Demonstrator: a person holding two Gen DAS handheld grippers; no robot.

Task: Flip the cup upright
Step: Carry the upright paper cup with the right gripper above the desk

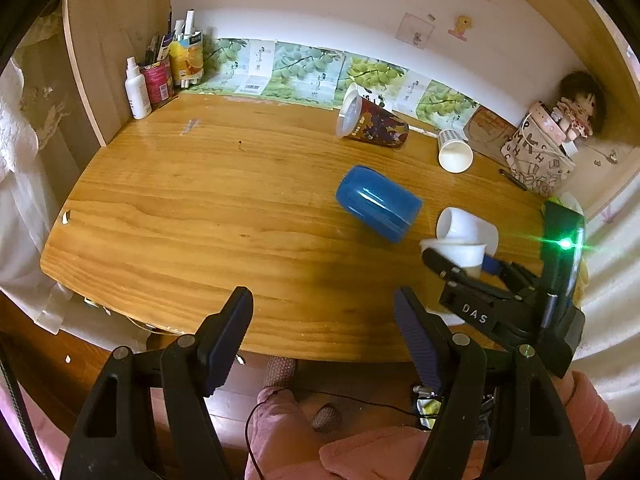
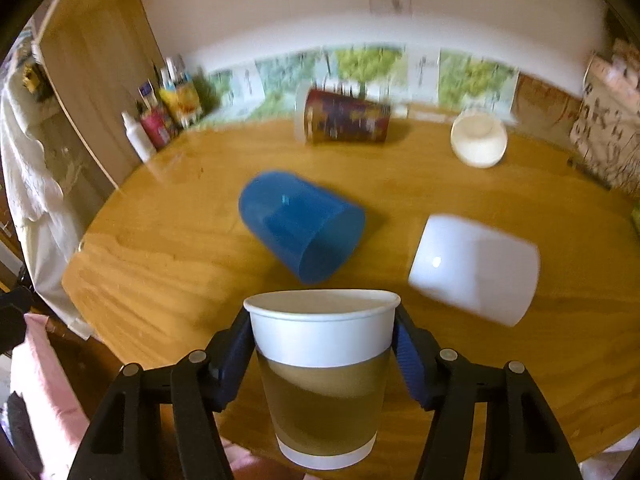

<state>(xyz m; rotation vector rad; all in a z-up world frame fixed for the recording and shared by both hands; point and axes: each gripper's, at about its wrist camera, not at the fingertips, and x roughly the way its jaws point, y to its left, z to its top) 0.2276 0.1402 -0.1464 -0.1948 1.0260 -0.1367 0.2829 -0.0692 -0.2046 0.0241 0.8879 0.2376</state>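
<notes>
White-and-tan paper cup (image 2: 322,376) clamped upright in right gripper (image 2: 322,354), not yet set on wooden table (image 2: 160,264). Left gripper (image 1: 323,320) wide, empty.

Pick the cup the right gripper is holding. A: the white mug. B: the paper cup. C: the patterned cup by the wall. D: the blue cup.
B: the right gripper has its fingers closed on the paper cup, rim up, while the blue cup and white mug lie on their sides on the table.
</notes>
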